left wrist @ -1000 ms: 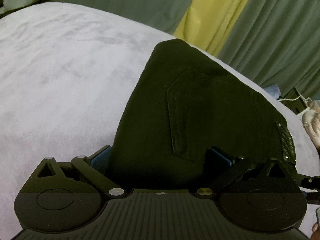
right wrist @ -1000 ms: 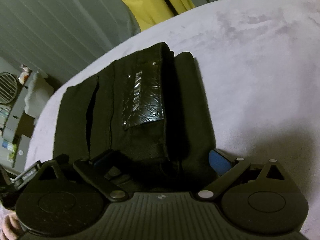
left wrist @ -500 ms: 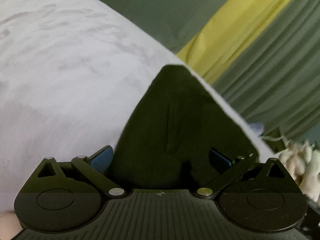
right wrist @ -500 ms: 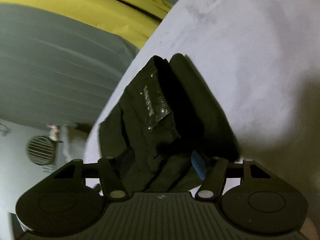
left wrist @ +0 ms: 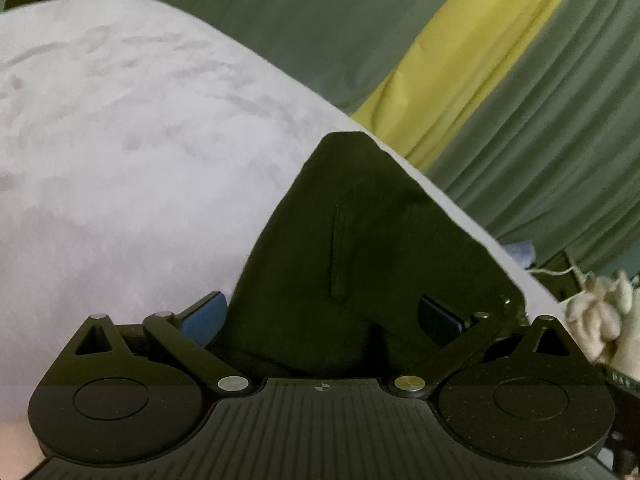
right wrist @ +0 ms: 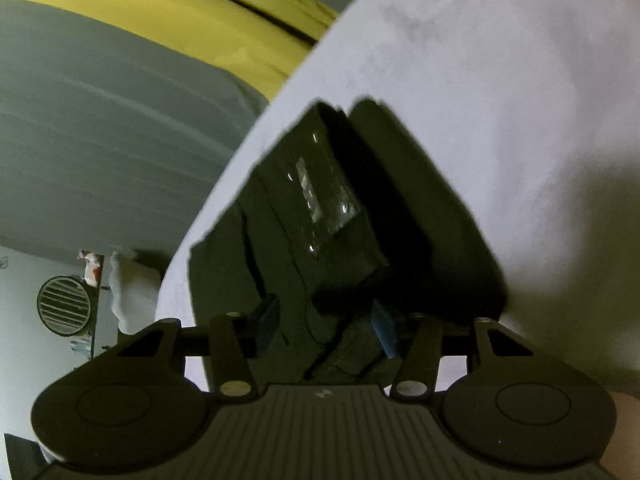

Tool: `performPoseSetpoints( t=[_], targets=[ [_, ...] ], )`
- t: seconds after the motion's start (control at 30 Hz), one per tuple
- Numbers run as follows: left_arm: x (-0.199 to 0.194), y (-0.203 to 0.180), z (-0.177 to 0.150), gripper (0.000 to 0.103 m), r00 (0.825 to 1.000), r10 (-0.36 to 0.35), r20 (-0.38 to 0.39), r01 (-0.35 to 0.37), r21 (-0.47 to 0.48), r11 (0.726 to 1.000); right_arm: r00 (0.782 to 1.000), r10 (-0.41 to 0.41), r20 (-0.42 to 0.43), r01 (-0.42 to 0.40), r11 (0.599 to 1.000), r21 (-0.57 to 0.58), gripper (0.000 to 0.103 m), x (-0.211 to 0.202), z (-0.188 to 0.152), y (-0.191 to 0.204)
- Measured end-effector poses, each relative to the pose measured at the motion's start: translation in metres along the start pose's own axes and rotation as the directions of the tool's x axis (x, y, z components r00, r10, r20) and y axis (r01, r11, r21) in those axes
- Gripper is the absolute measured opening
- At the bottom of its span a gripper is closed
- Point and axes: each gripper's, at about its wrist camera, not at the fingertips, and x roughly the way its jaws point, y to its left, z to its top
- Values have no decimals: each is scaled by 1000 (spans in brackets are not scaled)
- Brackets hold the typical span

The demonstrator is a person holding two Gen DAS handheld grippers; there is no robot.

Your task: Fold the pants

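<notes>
Pants [left wrist: 360, 248] stretch far, ahead of both tools; left tool [left wrist: 320, 316] gapes around a thick fold, right tool [right wrist: 324, 320] narrower, pinching cloth.

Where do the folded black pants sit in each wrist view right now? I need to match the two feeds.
Left wrist: black pants fill the lower centre, rising to a point, back pocket seam showing, between the left gripper fingers.
Right wrist: pants centre, shiny brand patch facing up, between the right gripper fingers.
Shared landmark: the yellow curtain strip behind the pale bedcover.
</notes>
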Motion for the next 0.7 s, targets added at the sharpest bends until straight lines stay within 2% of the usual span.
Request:
performPoseSetpoints(
  t=[0.17,0.2,0.23,0.3,0.5,0.63,0.7],
  targets=[
    [3,-3,1,103,1000,18,-1,-18,36,999,999,-25,37,23,999,47,48,15,2,-5],
    [3,-2,1,103,1000,20,-1,-20,34,999,998,-41,38,40,999,37,36,14,3,-5],
    [2,-1,2,103,1000,27,0,-27,30,999,997,-62,45,61,998,15,30,12,3,-4],
    [1,1,4,103,998,59,8,-59,27,998,998,-47,50,48,998,-32,28,9,1,-5],
    [-3,16,11,103,992,122,31,-121,-35,992,990,-123,69,133,978,-163,27,14,-5,9],
    [-2,10,9,103,987,153,43,-154,12,988,974,-201,102,223,929,-296,26,17,-11,31],
    [-5,7,8,103,986,158,58,-160,34,987,972,-186,146,225,916,-331,23,6,-16,41]
  ],
)
